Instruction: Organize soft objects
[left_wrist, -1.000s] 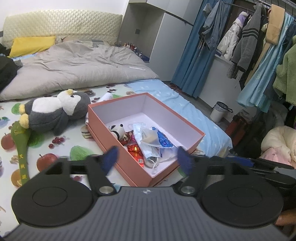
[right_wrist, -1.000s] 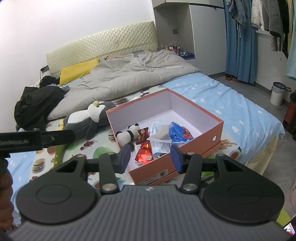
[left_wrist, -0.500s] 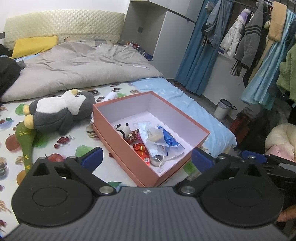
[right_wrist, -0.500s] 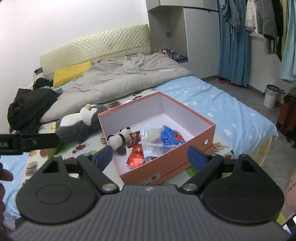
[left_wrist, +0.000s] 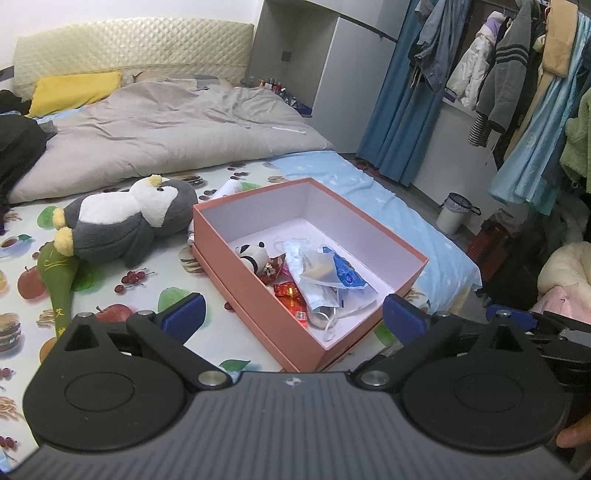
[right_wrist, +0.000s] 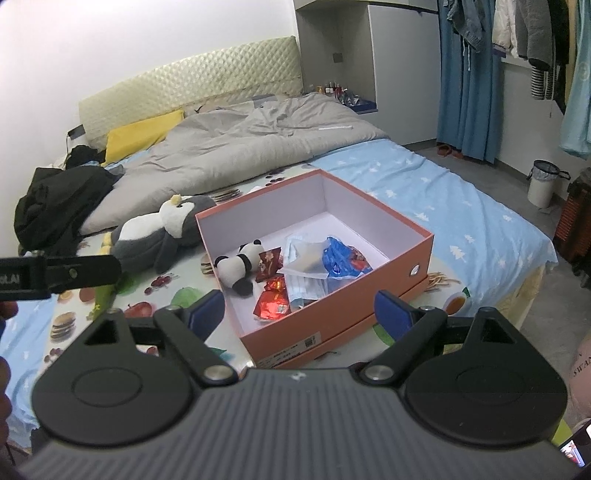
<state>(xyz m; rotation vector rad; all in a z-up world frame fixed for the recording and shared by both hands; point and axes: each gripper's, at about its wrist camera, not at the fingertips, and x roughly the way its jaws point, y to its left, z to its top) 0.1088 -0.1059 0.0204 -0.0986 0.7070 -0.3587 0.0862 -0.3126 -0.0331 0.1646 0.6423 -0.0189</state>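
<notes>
An orange box (left_wrist: 255, 291) (right_wrist: 334, 314) stands open on the bed, holding a small panda plush (left_wrist: 253, 254) (right_wrist: 236, 266), face masks (left_wrist: 317, 284) (right_wrist: 304, 280), red wrappers (right_wrist: 271, 304) and a blue packet (right_wrist: 341, 258). A grey and white penguin plush (left_wrist: 125, 218) (right_wrist: 159, 232) lies left of the box, over a green plush (left_wrist: 59, 280). My left gripper (left_wrist: 293, 321) is open wide in front of the box with nothing between its fingers. My right gripper (right_wrist: 299, 314) is open too, empty, near the box's front corner.
A grey duvet (left_wrist: 159, 129) and yellow pillow (left_wrist: 74, 90) lie at the bed's far end, black clothes (right_wrist: 55, 206) at its left. Hanging clothes (left_wrist: 517, 74), a blue curtain (right_wrist: 465, 81) and a small bin (right_wrist: 541, 182) stand on the right. The other gripper's finger (right_wrist: 62, 277) crosses the right view.
Both grippers have opened wide; their blue fingertips moved apart to the sides of the box. Neither hand has shifted.
</notes>
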